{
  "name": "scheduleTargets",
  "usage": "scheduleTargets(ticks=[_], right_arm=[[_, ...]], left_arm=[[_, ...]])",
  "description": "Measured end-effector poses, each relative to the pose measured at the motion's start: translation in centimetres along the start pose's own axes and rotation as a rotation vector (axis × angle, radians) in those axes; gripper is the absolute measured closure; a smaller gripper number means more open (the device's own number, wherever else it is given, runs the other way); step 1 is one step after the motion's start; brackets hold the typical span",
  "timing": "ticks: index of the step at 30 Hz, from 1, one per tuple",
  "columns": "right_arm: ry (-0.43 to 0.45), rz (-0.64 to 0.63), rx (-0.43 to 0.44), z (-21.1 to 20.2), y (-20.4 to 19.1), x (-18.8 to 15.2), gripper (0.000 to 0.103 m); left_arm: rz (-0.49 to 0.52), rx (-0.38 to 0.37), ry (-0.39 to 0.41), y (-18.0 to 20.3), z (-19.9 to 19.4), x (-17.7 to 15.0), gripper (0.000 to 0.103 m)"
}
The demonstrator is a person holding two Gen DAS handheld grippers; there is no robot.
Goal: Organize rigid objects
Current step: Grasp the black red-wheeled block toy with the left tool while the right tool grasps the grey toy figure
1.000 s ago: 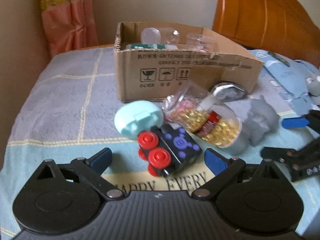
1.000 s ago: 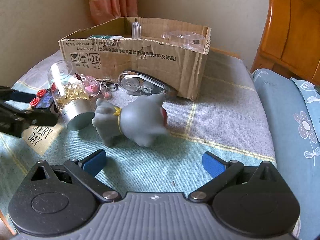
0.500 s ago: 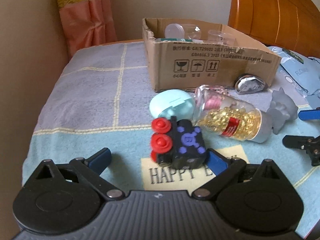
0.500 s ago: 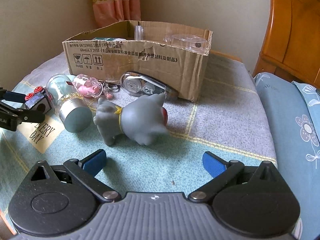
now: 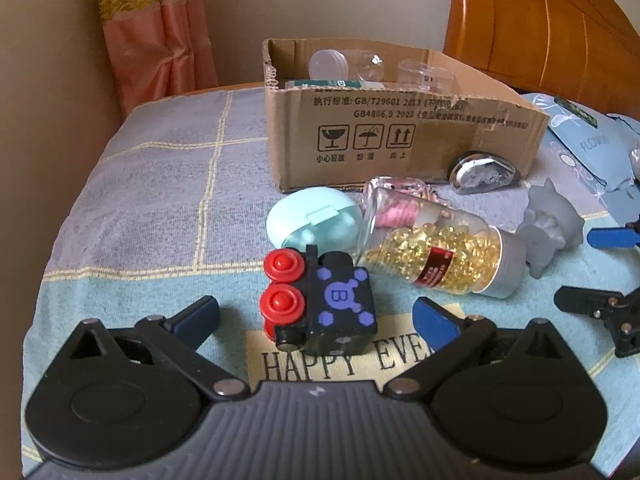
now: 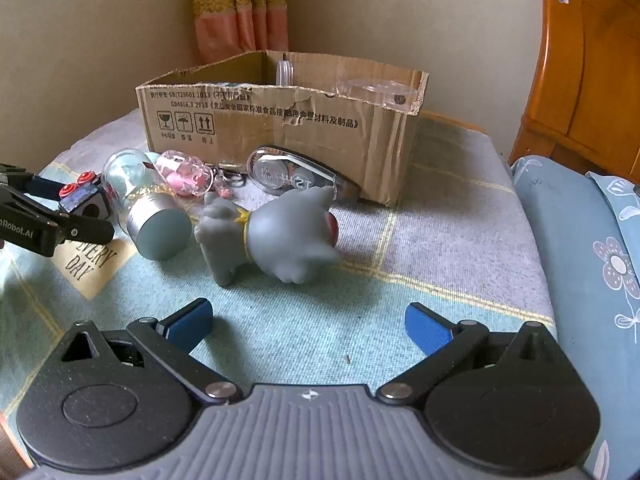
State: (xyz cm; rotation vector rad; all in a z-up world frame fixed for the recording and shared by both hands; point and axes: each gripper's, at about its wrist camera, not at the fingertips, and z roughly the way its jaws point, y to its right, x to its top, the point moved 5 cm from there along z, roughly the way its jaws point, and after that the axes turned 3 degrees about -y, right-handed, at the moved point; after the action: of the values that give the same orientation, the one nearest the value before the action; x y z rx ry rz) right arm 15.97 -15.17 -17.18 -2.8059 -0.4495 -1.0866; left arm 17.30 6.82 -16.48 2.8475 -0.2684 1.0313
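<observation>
1. Cardboard box (image 5: 400,140) w/ printed symbols stands on the blanket (image 5: 152,184); used as landmark below. Inside it: clear plastic containers (image 6: 376,90) + a whitish lid (image 5: 328,65), poking above the rim.
2. L gripper (image 5: 316,318): jaws spread wide, holding nothing. Blue fingertips (image 5: 434,322) sit either side of the black toy block (image 5: 340,312), apart from it, not touching.
3. Black toy block: red knobs on its left face, purple "B" pattern on top. Lies well in front of box, on edge of the "HAPPY EVERY DAY" patch (image 5: 340,356).
4. Mint round case (image 5: 314,222): just in front of box's front-left corner, betw. box and block.
5. Clear bottle (image 5: 436,254) of yellow capsules, red label, grey cap: on its side in front of box, right of the mint case, cap end pointing away from box.
6. Pink keychain charm (image 6: 184,172): betw. bottle and box front wall.
7. Silver oval item (image 6: 292,176): lies right against the box front, near its right end.
8. Grey figurine (image 6: 280,232), yellow collar: tipped over in front of box, right of bottle cap, close to it.
9. R gripper (image 6: 308,322): jaws wide open, empty; figurine lies ahead of its tips, not betw. them.
10. Wooden headboard (image 5: 540,28) behind/right of box; curtain (image 5: 156,36) behind/left.
</observation>
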Motion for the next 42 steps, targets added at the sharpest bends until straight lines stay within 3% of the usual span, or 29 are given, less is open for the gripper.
scheduleTargets(ticks=[5,7,10,13,23,33,42], right_arm=[[-0.021,-0.019,0.015,0.5,-0.4,0.5,0.000],[-0.018,-0.034,0.029,0.7,-0.6,0.8,0.000],[-0.015,-0.048,0.041,1.0,-0.9,1.1,0.000],[-0.011,-0.063,0.057,1.4,-1.2,1.6,0.000],[-0.022,-0.128,0.085,2.6,-2.1,3.4,0.001],[-0.030,-0.160,0.060,2.2,-2.1,4.4,0.025],[-0.051,-0.131,0.112,1.0,-1.8,4.9,0.025]], left_arm=[[-0.009,-0.003,0.009,0.2,0.0,0.2,0.007],[0.001,0.000,0.018,0.5,-0.2,0.3,0.024],[0.020,-0.006,0.019,0.8,-0.5,0.5,0.040],[0.017,0.001,0.018,0.5,-0.6,0.7,0.049],[0.003,-0.003,0.018,0.1,-0.6,0.8,0.050],[0.006,0.002,-0.009,0.2,-0.7,1.0,0.054],[0.069,-0.010,-0.032,0.3,-1.6,1.4,0.054]])
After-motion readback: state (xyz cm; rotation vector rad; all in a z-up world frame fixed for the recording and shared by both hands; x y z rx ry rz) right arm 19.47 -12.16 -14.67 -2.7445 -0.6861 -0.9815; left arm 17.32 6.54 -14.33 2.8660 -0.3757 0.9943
